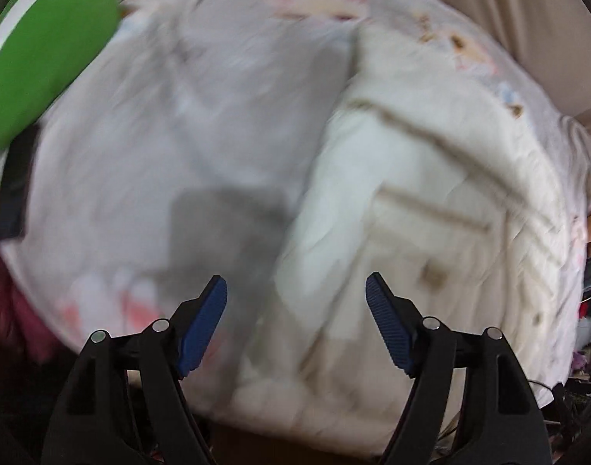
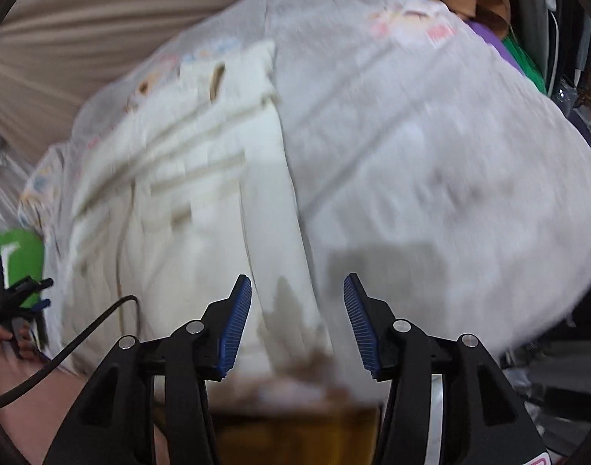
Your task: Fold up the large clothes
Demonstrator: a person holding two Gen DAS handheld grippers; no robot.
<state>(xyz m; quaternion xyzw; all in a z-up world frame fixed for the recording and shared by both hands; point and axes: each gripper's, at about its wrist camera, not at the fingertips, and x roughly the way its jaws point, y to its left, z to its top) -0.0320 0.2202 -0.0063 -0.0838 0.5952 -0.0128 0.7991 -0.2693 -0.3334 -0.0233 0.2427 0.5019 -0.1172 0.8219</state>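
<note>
Below the left hand-held gripper (image 1: 296,323), a cream garment (image 1: 404,201) with thin tan stripes lies spread on a bed covered by a pale grey sheet (image 1: 225,108) with faint cartoon prints. In the left wrist view the garment fills the right half of the bed, and its left edge runs up from just above the blue pads (image 1: 204,321) toward the top centre. The left jaws stand wide apart with nothing between them; the pads touch no cloth. A dark shadow of the tool falls on the sheet just left of the garment's edge. A green object (image 1: 43,50) with a white stripe sits at the upper left, blurred.

From the right wrist view the same garment (image 2: 171,201) lies on the left half, with a long folded edge running down to the gap between the right hand-held gripper (image 2: 297,325) fingers. These jaws stand partly open and empty, above the cloth rather than on it. The sheet (image 2: 431,147) takes the right half. At the far left, the other tool shows small and dark in front of the green object (image 2: 18,255), and a black cable (image 2: 82,333) curves across the garment's lower corner. Both views are smeared, so fine detail of the garment cannot be told.
</note>
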